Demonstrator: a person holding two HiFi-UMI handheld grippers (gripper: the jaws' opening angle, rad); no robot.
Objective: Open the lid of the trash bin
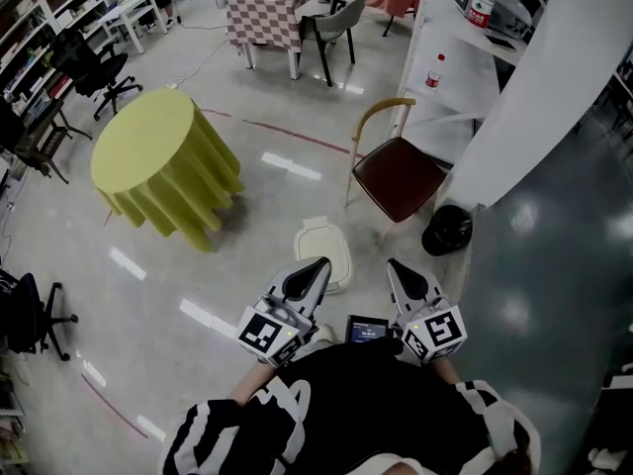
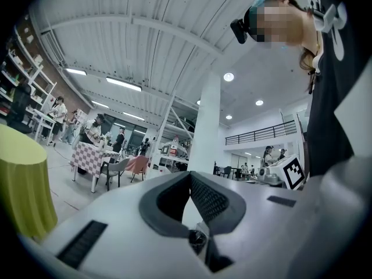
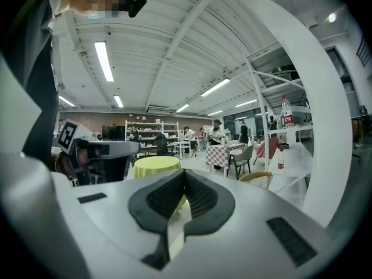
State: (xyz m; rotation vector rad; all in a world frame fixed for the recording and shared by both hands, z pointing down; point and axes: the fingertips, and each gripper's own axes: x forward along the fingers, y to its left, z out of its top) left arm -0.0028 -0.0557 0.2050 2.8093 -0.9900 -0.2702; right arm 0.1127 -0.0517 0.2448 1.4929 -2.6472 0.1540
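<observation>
Trash bin [image 1: 322, 253] stands between table [image 1: 148, 151], left, and chair [image 1: 398, 174], right.

cream trash bin [image 1: 321, 255], seen from above, stands upright on the grey floor [image 1: 247, 226] at 12 o'clock, its lid [image 1: 318, 243] shut flat.

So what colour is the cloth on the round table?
The tablecloth is yellow-green, clearest in the head view.

Glossy grey floor [image 1: 247, 87] carries a yellow-draped round table [image 1: 158, 156] at ten o'clock, a brown-seated chair [image 1: 396, 171] at one, a checkered table [image 1: 267, 13] at twelve.
</observation>
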